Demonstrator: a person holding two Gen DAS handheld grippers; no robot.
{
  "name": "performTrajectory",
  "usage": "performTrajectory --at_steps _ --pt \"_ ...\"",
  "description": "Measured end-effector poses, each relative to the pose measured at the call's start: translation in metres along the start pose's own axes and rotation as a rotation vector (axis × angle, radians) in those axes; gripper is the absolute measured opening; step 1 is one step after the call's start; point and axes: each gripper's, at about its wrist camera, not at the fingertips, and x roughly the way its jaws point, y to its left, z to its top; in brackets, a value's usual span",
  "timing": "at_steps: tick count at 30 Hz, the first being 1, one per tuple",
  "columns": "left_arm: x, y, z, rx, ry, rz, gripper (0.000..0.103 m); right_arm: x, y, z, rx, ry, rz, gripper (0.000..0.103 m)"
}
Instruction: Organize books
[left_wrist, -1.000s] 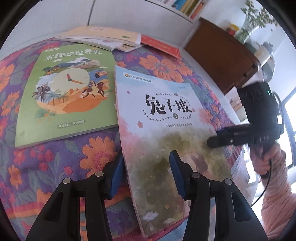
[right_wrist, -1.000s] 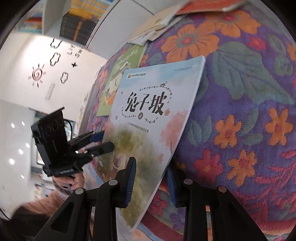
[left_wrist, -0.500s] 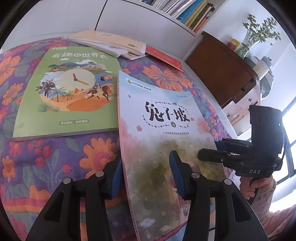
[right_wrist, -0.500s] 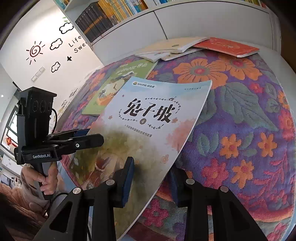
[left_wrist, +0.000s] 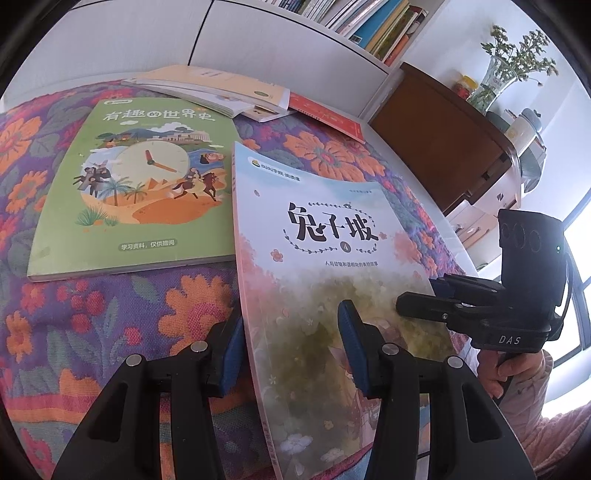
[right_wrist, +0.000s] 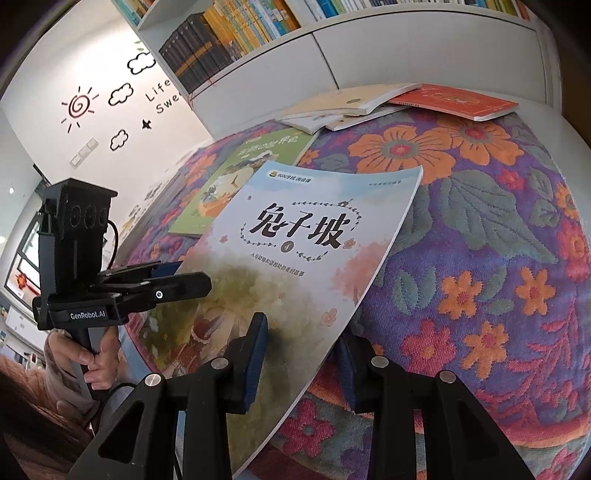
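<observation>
The left gripper (left_wrist: 291, 343) straddles the pale book's (left_wrist: 325, 266) left edge, jaws partly open, pads apparently not pressing. The right gripper (right_wrist: 306, 354) likewise straddles its right edge. The book lies tilted on the floral cloth (left_wrist: 110, 332), beside a green book (left_wrist: 136, 184).

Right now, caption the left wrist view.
Left tool and right tool straddle pastel book beside green book on floral cloth.
</observation>
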Motion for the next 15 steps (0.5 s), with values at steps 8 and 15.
performTrajectory --at_steps 8,15 --pt "-0.0004 -0.0005 -0.0002 -0.004 -0.001 -0.002 0.046 0.0010 0.0012 0.0011 0.010 0.002 -0.006 0.033" --pt "-0.0005 -0.0005 -0.0002 -0.006 -0.001 -0.003 0.046 0.0004 0.0006 0.0007 0.010 0.001 -0.003 0.033"
